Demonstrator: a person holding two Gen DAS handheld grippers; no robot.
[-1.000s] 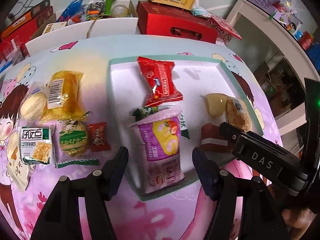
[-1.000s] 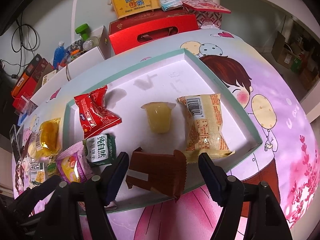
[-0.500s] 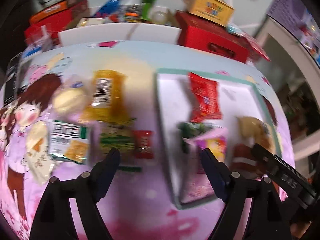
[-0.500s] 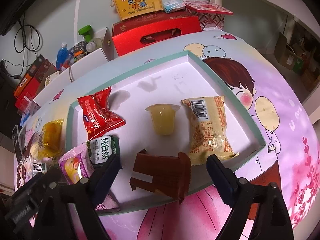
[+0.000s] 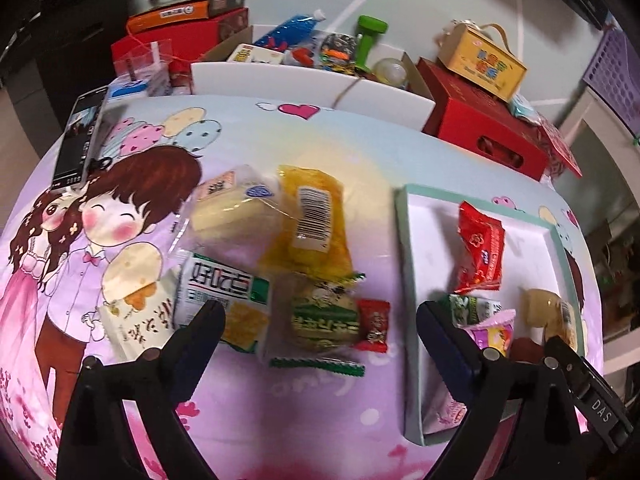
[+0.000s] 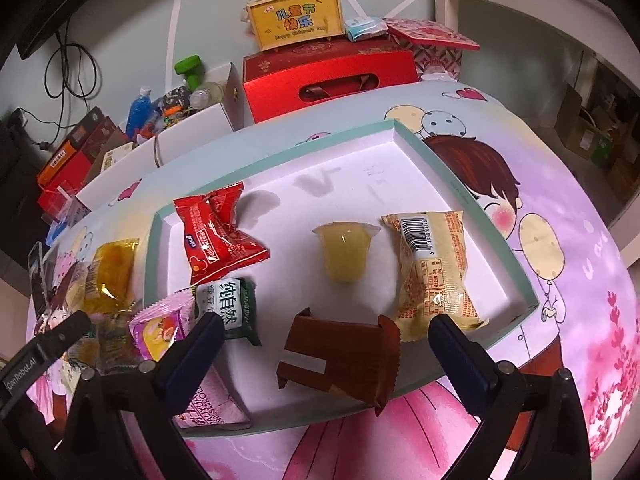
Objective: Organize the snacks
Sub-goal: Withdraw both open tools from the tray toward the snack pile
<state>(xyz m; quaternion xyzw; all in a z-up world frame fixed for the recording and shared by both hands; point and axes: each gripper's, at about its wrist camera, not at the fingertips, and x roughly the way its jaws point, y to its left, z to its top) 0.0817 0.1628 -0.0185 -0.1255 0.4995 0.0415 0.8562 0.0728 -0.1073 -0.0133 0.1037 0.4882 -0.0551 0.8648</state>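
Left gripper [image 5: 320, 332] open over snacks [image 5: 320, 316]

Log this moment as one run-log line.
left gripper: open, over loose snacks beside tray | right gripper: open, over brown packet in tray | nothing held

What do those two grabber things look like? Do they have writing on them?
Each hand-held gripper is black plastic with two long fingers, dark blue pads at the tips and small silver bolts. The left hand-held gripper shows white "GenRobot.AI" lettering on its side in the right wrist view. The right hand-held gripper shows white "DAS" lettering in the left wrist view. No cables or sleeves show.
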